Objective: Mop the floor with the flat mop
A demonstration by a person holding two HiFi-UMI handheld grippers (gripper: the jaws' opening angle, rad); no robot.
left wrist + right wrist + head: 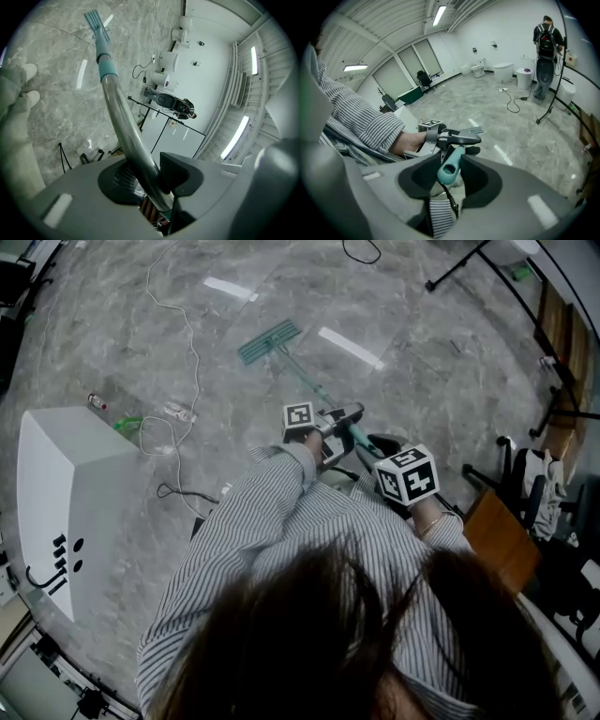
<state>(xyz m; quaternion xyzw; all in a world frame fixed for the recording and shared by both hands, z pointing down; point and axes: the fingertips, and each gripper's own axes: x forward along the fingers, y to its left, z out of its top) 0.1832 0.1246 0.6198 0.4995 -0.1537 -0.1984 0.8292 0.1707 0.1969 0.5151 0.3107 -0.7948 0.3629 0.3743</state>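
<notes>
The flat mop's teal head (269, 341) lies flat on the grey marble floor ahead of me. Its pole (314, 385) slopes back up to my hands. My left gripper (337, 420) is shut on the metal pole (123, 126), which runs between its jaws toward the teal collar (107, 68) and the mop head (96, 21). My right gripper (370, 448) sits behind it, higher up the handle. In the right gripper view the jaws of that gripper (451, 176) are shut on the teal grip end (451, 165), with the left gripper (455, 137) just beyond.
A white cabinet (75, 493) stands at the left, with cables (178, 362) and a small bottle (97, 401) on the floor beside it. A chair (534, 484) and a wooden board (502, 535) are at the right. A person with a backpack (546, 42) stands far off.
</notes>
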